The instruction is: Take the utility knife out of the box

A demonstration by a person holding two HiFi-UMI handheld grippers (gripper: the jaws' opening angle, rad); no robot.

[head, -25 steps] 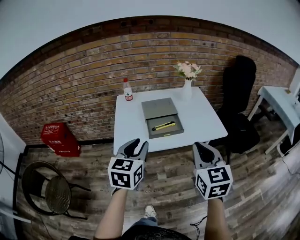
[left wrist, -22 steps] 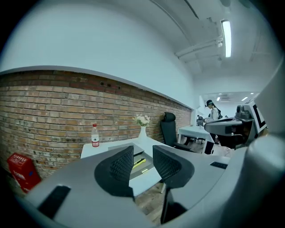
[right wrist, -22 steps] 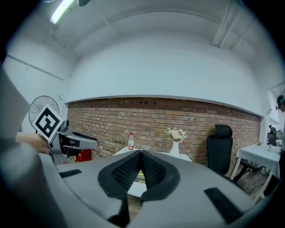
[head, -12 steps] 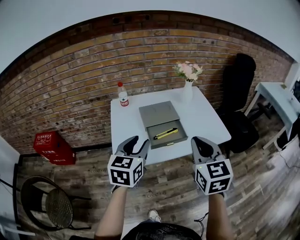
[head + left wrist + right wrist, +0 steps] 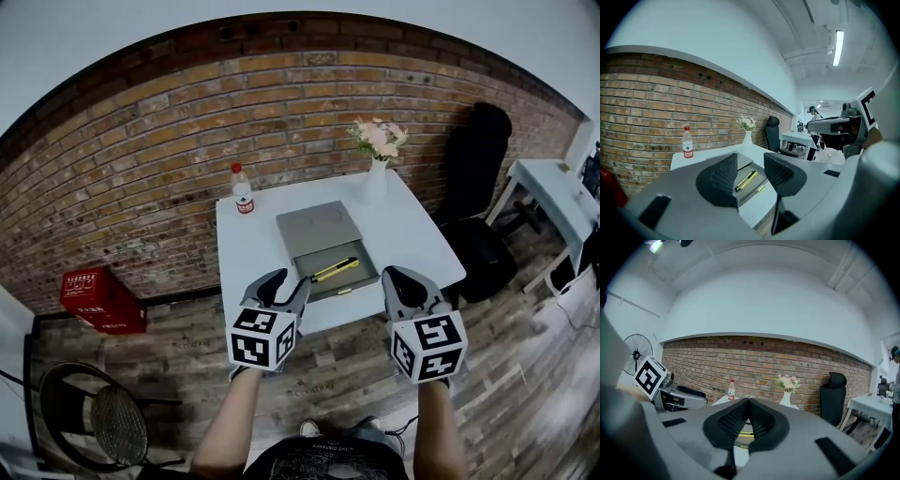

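A yellow utility knife (image 5: 335,270) lies in the pulled-out tray of a flat grey box (image 5: 317,228) on a white table (image 5: 417,246). My left gripper (image 5: 287,283) hovers at the table's near edge, just left of the tray. Its jaws are opening and nothing is between them. In the left gripper view the knife (image 5: 746,180) shows through the gap of the gripper (image 5: 751,176). My right gripper (image 5: 401,279) is held at the near edge right of the tray, shut and empty. In the right gripper view the jaw tips of the gripper (image 5: 748,402) meet, with the knife (image 5: 746,433) below them.
A red-capped bottle (image 5: 242,190) stands at the table's back left and a white vase of flowers (image 5: 377,169) at the back right. A black office chair (image 5: 478,187) and a white side table (image 5: 553,192) are to the right. A red crate (image 5: 101,300) and a round chair (image 5: 103,422) are on the floor to the left.
Both grippers have moved forward to the table's near edge and the table looms closer. The left jaws have spread wider.
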